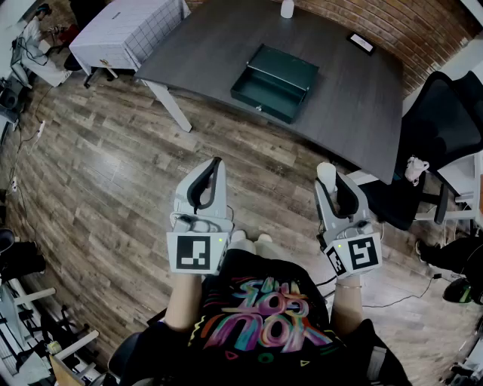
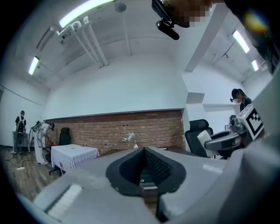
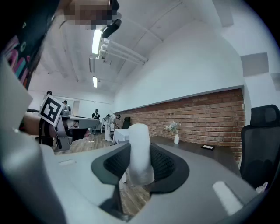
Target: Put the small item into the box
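An open dark green box [image 1: 275, 81] lies on the dark grey table [image 1: 355, 98], far ahead of both grippers. My right gripper [image 1: 333, 179] is shut on a small white cylinder [image 1: 325, 173], which stands upright between the pads [image 3: 162, 162] in the right gripper view. The cylinder [image 3: 140, 148] sticks up above the jaws. My left gripper [image 1: 217, 164] is held level beside it, over the wooden floor. Its jaws are shut with nothing between them, and the tips meet in the left gripper view [image 2: 143, 148]. Both grippers are well short of the table's near edge.
A white bottle [image 1: 287, 7] and a flat black device [image 1: 361, 43] lie at the table's far side. A white-covered table [image 1: 128, 30] stands at the back left. A black office chair [image 1: 445, 121] is at the right. Several people stand far off in the room.
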`<action>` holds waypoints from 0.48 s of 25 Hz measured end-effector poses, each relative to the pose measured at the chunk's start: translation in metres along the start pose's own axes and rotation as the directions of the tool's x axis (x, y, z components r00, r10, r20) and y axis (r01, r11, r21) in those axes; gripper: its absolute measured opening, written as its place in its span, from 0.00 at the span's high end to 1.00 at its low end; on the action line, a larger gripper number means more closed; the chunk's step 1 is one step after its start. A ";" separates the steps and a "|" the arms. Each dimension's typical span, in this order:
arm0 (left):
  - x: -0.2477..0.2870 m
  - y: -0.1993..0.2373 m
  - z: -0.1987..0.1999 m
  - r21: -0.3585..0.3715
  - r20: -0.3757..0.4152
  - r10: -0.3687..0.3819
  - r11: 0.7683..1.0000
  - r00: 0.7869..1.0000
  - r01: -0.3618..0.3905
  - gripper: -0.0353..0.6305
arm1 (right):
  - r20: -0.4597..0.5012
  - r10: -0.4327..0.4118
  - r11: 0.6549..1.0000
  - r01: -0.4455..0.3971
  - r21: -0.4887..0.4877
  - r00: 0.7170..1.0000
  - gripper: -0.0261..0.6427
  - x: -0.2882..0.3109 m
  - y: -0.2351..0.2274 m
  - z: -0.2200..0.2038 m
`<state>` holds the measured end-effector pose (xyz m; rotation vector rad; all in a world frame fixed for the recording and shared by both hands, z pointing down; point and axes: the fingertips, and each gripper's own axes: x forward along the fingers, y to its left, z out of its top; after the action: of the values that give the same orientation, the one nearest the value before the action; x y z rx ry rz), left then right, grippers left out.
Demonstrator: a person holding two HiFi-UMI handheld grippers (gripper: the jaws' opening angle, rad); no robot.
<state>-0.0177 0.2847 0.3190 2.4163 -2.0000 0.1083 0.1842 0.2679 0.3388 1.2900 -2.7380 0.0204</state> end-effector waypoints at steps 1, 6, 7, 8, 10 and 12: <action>0.000 -0.002 0.001 0.001 0.004 0.003 1.000 1.000 -0.003 0.94 | 0.003 -0.003 1.000 0.003 0.001 1.000 0.75 -0.003 -0.002 0.001; -0.005 -0.008 0.006 0.003 0.016 0.020 1.000 1.000 -0.020 0.94 | 0.016 -0.009 1.000 0.009 0.003 1.000 0.75 -0.014 -0.011 0.003; -0.006 -0.009 0.007 0.002 0.017 0.025 1.000 1.000 -0.025 0.94 | 0.019 -0.008 1.000 0.008 0.003 1.000 0.75 -0.015 -0.012 0.004; -0.007 -0.010 0.008 0.003 0.019 0.030 1.000 0.999 -0.030 0.94 | 0.024 -0.008 1.000 0.008 0.004 1.000 0.75 -0.016 -0.014 0.005; -0.009 -0.015 0.011 0.010 0.024 0.038 0.999 0.999 -0.039 0.94 | 0.037 -0.006 1.000 0.006 0.006 0.999 0.75 -0.020 -0.017 0.007; -0.012 -0.021 0.012 0.021 0.026 0.044 0.999 0.999 -0.045 0.94 | 0.045 -0.001 1.000 0.000 0.010 0.999 0.75 -0.025 -0.020 0.008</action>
<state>0.0009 0.2994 0.3068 2.3988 -2.0753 0.1004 0.2146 0.2735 0.3277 1.3090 -2.7785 0.0047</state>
